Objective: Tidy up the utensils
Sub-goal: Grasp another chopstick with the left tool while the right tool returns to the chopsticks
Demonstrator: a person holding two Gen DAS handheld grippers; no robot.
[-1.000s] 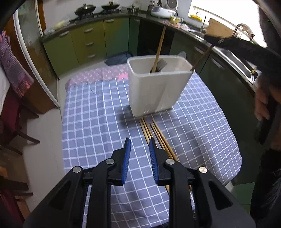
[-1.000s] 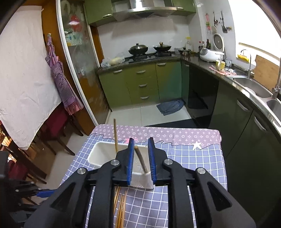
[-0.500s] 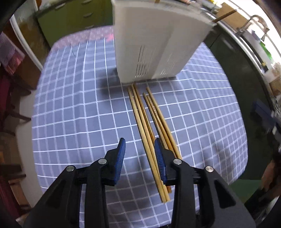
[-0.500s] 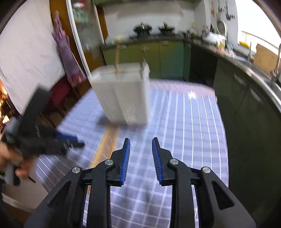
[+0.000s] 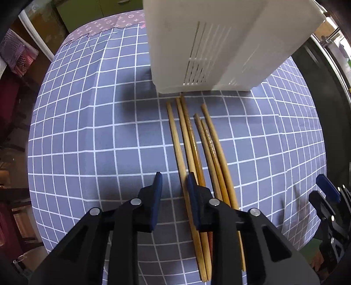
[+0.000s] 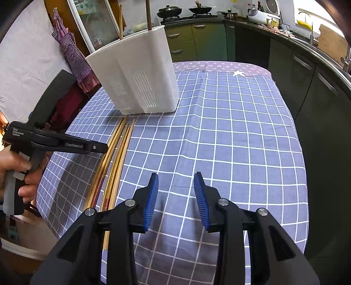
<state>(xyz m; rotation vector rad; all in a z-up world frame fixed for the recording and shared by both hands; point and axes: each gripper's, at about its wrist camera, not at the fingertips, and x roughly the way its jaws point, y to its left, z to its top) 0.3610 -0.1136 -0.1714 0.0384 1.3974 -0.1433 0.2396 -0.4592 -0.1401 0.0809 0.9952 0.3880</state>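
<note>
Several wooden chopsticks (image 5: 193, 149) lie side by side on the blue checked tablecloth (image 5: 87, 142), in front of a white slotted utensil holder (image 5: 219, 43). My left gripper (image 5: 174, 182) points down over them. Its jaws are closing, with the leftmost chopstick between them beside the right pad and a gap still on the left. My right gripper (image 6: 175, 182) hovers over bare cloth, its jaws opening and empty. In the right wrist view the holder (image 6: 140, 76) has two chopsticks (image 6: 148, 13) standing in it, and the loose chopsticks (image 6: 116, 153) lie to the left.
A hand (image 6: 13, 166) holds the left gripper's black handle (image 6: 54, 140) at the table's left edge. Green kitchen cabinets (image 6: 197, 39) and a dark counter (image 6: 307, 50) run behind and along the right. Chairs and a hanging cloth (image 6: 72, 57) stand left of the table.
Both grippers came down toward the table. The right one let its chopstick go into the holder and opened. The left one sank over the loose chopsticks, and one now lies between its jaws.
</note>
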